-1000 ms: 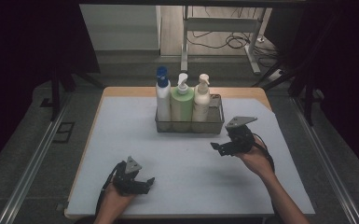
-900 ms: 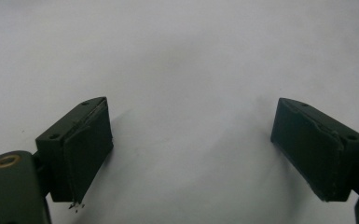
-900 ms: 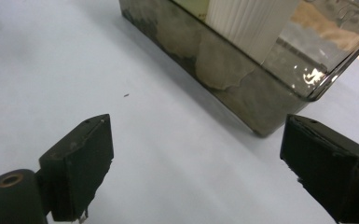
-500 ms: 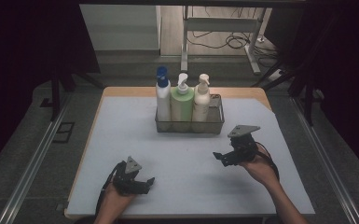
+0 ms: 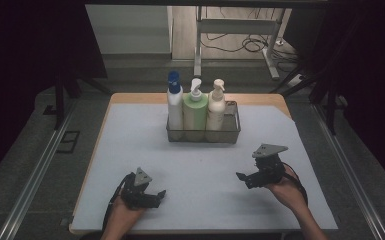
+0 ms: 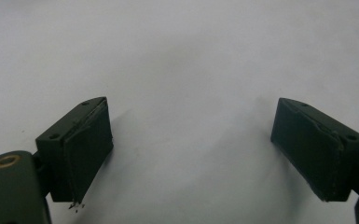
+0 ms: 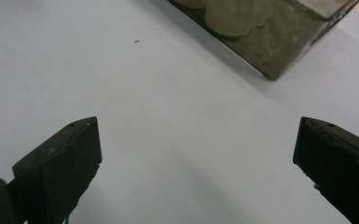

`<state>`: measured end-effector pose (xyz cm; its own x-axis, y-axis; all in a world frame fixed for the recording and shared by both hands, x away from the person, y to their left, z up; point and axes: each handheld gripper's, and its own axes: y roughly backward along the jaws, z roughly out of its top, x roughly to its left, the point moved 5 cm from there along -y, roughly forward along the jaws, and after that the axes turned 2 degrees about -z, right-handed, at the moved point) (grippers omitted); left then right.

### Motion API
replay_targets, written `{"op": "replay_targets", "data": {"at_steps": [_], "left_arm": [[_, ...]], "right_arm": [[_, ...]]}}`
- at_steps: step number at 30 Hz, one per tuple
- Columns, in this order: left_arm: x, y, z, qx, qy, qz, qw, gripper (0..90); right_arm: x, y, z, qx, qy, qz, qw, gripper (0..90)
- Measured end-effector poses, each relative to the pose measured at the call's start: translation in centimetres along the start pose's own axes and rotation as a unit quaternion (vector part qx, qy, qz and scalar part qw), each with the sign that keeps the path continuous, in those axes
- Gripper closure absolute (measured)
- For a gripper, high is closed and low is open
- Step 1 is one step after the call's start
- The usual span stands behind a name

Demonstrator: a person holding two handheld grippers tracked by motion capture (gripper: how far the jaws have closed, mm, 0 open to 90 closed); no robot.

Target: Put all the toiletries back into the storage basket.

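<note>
A wire mesh basket [image 5: 203, 136] stands at the back middle of the table and holds three pump bottles: a white one with a blue cap [image 5: 174, 107], a green one [image 5: 195, 112] and a cream one [image 5: 216, 107]. My left gripper [image 5: 157, 195] rests low at the front left, open, with bare mat between its jaws [image 6: 191, 149]. My right gripper [image 5: 242, 179] hovers at the front right, in front of the basket and apart from it. Its jaws have just been opening and stand wide with nothing between them [image 7: 196, 158]. A corner of the basket [image 7: 270, 42] lies ahead of it.
A pale grey mat [image 5: 130, 150] covers the wooden table, whose edge [image 5: 145, 98] shows at the back. Dark frame rails [image 5: 40, 165] run along both sides, and a metal stand [image 5: 235, 30] with cables sits on the floor beyond.
My right gripper has drawn back from the basket toward the front of the table and sunk a little. The left gripper has stayed put.
</note>
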<state>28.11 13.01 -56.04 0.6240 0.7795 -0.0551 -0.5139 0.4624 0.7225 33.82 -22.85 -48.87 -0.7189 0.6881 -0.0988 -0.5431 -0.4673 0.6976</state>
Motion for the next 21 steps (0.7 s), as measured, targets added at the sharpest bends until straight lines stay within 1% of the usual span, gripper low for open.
{"op": "replay_targets", "data": {"at_steps": [9, 15, 21], "left_arm": [[0.0, 0.0, 0.0, 0.0, 0.0, 0.0, 1.0, 12.2], [0.0, 0.0, 0.0, 0.0, 0.0, 0.0, 1.0, 12.2], [0.0, 0.0, 0.0, 0.0, 0.0, 0.0, 1.0, 12.2]], "right_arm": [[0.4, 0.0, -2.5, 0.005, -0.007, -0.009, 0.9999, 1.2], [0.7, -0.5, -4.1, 0.011, -0.015, -0.005, 0.9998, 1.2], [1.0, -1.2, -5.3, 0.02, -0.021, -0.002, 0.9996, 1.2]]}}
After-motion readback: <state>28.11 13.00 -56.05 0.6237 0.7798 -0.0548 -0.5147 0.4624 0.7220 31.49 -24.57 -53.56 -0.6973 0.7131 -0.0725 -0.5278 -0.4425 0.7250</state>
